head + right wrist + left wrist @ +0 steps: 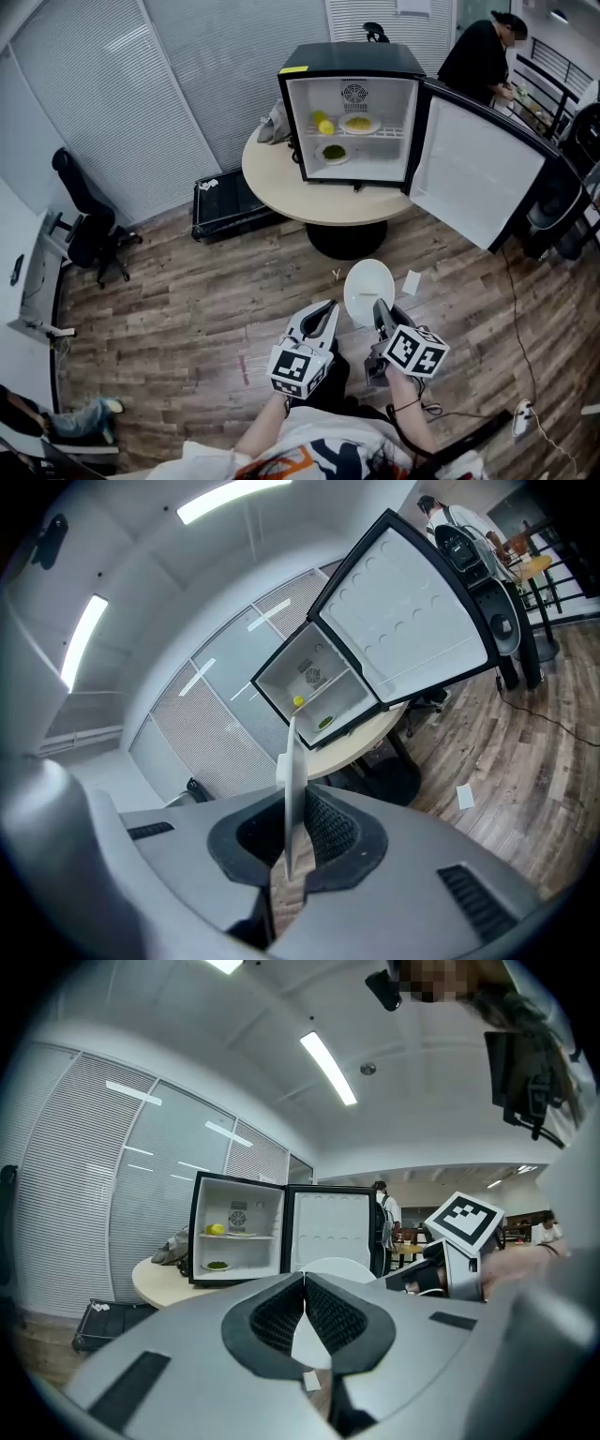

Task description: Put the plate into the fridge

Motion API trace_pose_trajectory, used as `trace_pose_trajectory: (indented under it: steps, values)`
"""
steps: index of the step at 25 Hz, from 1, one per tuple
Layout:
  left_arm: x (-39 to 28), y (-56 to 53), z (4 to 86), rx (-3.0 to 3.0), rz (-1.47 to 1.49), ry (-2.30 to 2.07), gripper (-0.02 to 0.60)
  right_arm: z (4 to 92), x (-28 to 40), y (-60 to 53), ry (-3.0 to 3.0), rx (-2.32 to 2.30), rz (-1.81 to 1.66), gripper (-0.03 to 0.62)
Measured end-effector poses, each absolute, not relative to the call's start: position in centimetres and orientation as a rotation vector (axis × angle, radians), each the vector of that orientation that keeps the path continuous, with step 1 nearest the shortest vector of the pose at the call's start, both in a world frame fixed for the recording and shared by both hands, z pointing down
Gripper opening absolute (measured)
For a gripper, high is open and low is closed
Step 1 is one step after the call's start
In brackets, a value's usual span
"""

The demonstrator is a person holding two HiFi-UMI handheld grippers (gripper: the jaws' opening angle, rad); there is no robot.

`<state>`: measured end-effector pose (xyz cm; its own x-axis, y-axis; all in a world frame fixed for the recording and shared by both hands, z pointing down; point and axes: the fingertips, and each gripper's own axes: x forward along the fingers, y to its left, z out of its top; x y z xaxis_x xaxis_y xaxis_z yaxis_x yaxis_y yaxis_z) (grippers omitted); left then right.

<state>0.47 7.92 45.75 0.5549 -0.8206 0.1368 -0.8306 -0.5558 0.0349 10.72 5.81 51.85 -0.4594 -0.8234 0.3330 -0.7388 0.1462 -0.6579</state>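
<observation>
White plate (368, 289) clamped edge-on in right tool (380, 317)

A round tabletop (272, 183) stands on a wood floor (187, 309). A grey bundle (275, 125) lies at its far left edge. A black crate (225, 202) sits left of it, an office chair (89, 225) farther left. A person in black (480, 58) stands behind it, to the right.

- fridge (352, 58): one, far
- round table (272, 183): one, under it
- plates: three; white plate (368, 291) near, upper plate (360, 124) and lower plate (334, 153) inside fridge
- grippers: two; left gripper (328, 307), right gripper (380, 307)
- yellow fruit (323, 123): one
</observation>
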Motion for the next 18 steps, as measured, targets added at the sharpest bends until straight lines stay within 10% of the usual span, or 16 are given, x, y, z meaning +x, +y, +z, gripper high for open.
trace_pose_trajectory:
  steps: [18]
  values:
    - [-2.3, -6.4, 45.3, 2.714, 0.130, -1.340, 0.012, 50.7, 8.0, -7.3, 2.238, -1.647, -1.199, 0.029]
